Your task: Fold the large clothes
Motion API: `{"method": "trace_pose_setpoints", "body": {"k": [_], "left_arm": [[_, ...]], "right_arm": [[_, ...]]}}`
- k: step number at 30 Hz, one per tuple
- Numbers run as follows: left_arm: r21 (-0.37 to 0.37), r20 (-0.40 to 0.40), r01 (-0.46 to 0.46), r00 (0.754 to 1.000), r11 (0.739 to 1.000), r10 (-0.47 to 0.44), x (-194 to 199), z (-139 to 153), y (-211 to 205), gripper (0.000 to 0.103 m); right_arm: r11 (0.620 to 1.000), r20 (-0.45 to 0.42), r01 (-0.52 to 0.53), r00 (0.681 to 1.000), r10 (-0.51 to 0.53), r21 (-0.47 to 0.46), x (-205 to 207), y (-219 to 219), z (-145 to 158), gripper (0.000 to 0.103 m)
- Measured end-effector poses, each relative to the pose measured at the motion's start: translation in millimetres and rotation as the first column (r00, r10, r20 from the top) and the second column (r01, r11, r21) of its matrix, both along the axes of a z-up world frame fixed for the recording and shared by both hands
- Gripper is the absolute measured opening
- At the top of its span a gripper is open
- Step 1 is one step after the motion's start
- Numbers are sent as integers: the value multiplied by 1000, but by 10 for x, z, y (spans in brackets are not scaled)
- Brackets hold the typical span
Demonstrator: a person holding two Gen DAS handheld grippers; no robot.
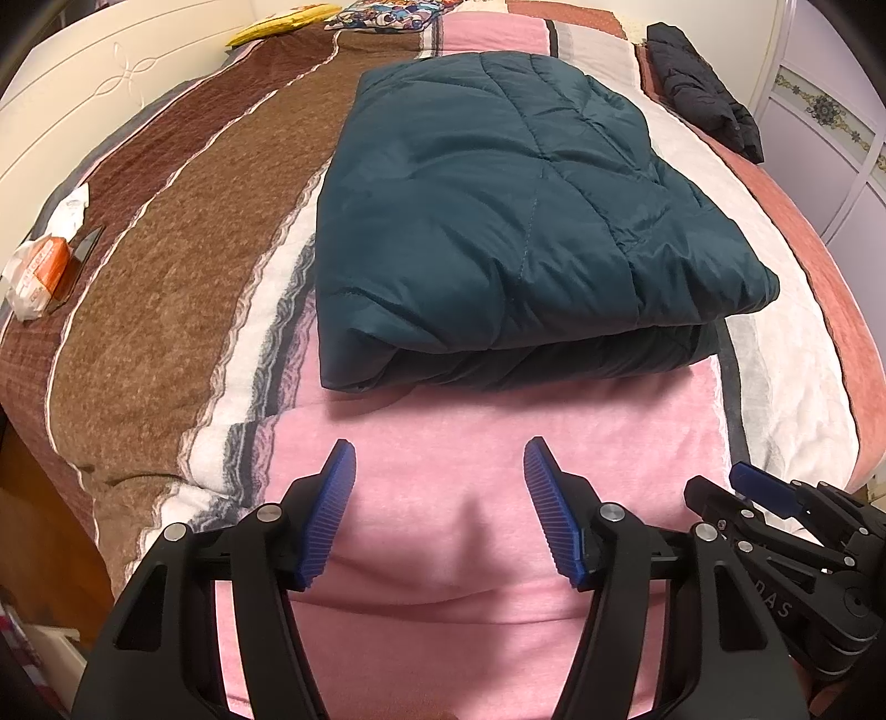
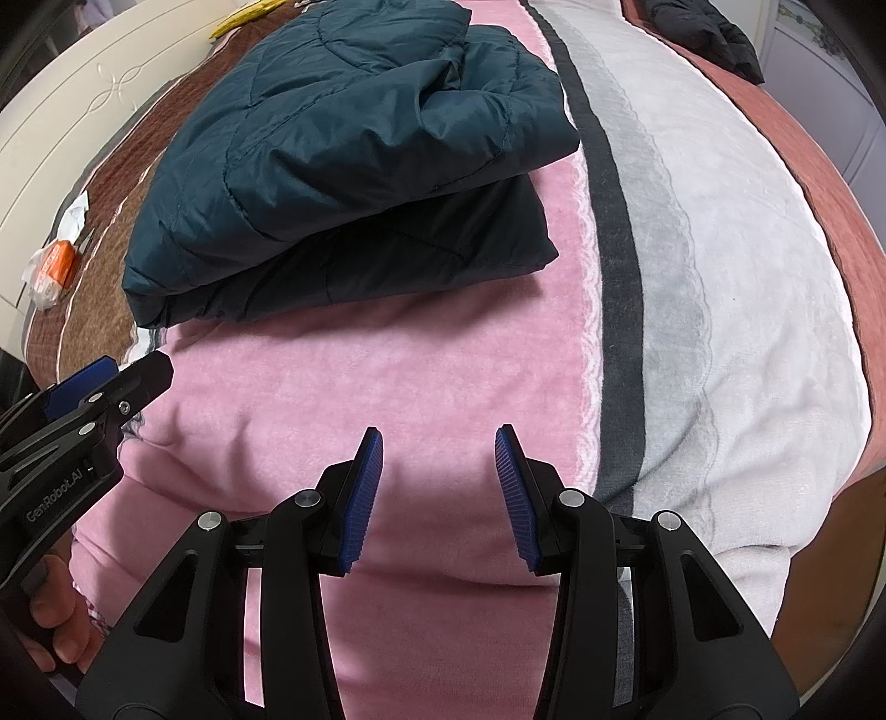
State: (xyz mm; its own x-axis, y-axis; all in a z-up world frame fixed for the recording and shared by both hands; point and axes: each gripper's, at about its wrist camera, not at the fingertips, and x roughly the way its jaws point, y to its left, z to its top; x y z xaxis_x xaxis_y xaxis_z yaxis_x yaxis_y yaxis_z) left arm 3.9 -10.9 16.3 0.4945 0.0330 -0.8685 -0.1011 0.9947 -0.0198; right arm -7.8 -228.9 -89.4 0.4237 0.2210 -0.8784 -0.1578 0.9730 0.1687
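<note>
On the striped bed blanket (image 1: 498, 498), a folded teal quilted jacket (image 1: 515, 221) is laid flat, w/ nothing touching it. Left gripper (image 1: 437, 465) and right gripper (image 2: 437, 448) are held nearer, jaws apart, nothing gripped.

Count, both wrist views:

- Folded quilted jackets, teal: one (image 1: 498, 221), lying on the bed.
- Dark garments, bundled, black: one (image 1: 703, 94), at the bed's far right edge.
- Striped blankets covering the bed: one (image 1: 443, 498).
- Claws: two, the left claw (image 1: 437, 509) and the right claw (image 2: 437, 487); each has two blue ribbed pads (image 1: 332, 515).
- Orange-and-white packets: one (image 1: 39, 271), far left.
- Crumpled white tissues: one (image 1: 72, 210).
- Yellow items near the headboard: one (image 1: 282, 22).
- Patterned pillows or cushions: one (image 1: 382, 14), partly cut off.
- Hands visible: one (image 2: 55, 620).
</note>
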Motion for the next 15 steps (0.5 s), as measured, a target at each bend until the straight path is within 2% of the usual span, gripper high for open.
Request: {"method": "trace_pose_setpoints", "body": {"k": [15], "left_arm": [[6, -4, -11, 1000, 1000, 11, -18, -8, 3, 61]], "right_arm": [[1000, 0, -1, 1000, 1, -2, -29, -10, -6, 43]]}}
